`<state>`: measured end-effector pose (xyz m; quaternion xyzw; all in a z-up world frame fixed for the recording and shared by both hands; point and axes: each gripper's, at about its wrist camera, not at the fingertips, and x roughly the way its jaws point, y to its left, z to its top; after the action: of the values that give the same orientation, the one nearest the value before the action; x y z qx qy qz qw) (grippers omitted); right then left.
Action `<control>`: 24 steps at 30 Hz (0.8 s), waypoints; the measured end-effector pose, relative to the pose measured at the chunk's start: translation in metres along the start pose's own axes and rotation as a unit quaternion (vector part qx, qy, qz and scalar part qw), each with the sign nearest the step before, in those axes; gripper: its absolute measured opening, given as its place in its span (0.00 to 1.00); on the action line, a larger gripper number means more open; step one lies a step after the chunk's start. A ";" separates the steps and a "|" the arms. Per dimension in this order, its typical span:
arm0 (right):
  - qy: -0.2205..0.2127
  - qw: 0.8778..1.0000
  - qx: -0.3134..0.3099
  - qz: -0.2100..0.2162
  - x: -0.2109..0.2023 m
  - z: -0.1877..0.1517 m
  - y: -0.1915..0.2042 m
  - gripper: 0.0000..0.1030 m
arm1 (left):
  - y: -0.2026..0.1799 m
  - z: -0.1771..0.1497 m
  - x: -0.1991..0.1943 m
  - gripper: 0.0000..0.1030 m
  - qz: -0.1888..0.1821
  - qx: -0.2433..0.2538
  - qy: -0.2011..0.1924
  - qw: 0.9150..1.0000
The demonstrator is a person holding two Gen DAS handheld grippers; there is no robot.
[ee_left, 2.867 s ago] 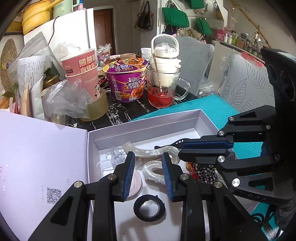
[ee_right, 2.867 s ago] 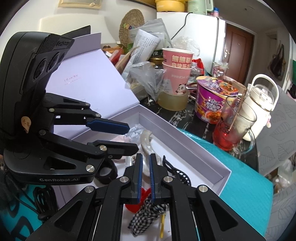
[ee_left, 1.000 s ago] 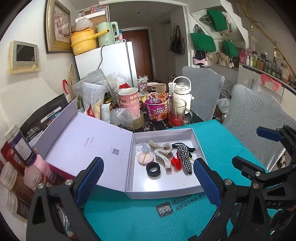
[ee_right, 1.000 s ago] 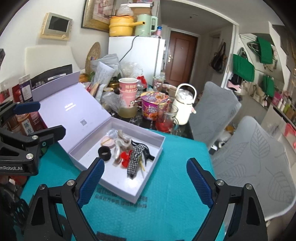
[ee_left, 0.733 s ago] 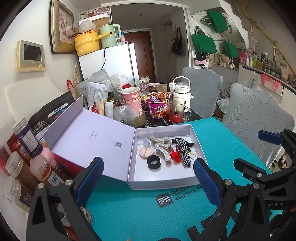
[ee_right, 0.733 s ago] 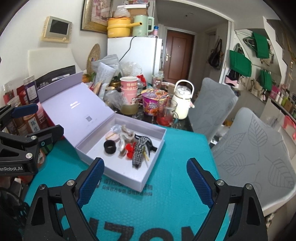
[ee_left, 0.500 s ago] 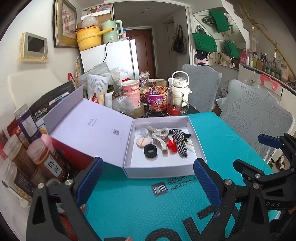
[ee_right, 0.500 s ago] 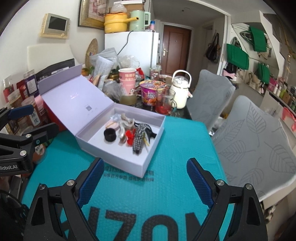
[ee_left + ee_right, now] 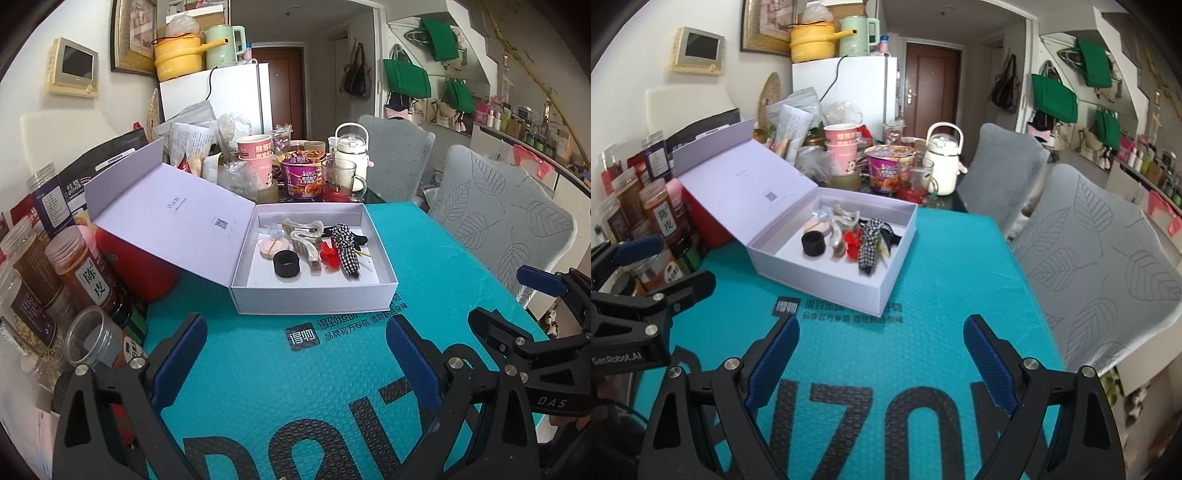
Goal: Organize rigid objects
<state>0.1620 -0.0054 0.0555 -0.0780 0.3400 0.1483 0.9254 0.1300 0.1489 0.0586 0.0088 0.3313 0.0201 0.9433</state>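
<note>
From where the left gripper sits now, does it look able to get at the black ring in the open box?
Probably yes. The left gripper is open and empty over the teal mat, with the box's low front wall the only thing between. The black ring lies uncovered near the front, and the lid is folded back.

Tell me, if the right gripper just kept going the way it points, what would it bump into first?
Probably the teal mat covering the table, just short of the open lavender box; the right gripper tilts downward, though depth is uncertain.

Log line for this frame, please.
left gripper: open, empty | right gripper: open, empty | lavender box: lid open, hair accessories inside | teal mat
</note>
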 end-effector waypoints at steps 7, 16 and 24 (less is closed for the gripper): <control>0.002 1.000 -0.006 -0.003 -0.002 -0.002 0.003 0.89 | 0.000 0.000 -0.010 0.96 0.000 0.008 -0.011 1.000; 0.006 1.000 -0.009 -0.008 0.001 -0.002 0.003 0.89 | 0.000 -0.001 -0.007 0.96 -0.006 0.009 -0.004 1.000; 0.009 1.000 -0.009 -0.009 0.002 -0.002 0.003 0.89 | 0.001 0.003 -0.009 0.96 -0.008 0.011 -0.008 1.000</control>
<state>0.1616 -0.0025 0.0523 -0.0905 0.3460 0.1420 0.9230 0.1247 0.1493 0.0668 0.0167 0.3243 0.0091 0.9458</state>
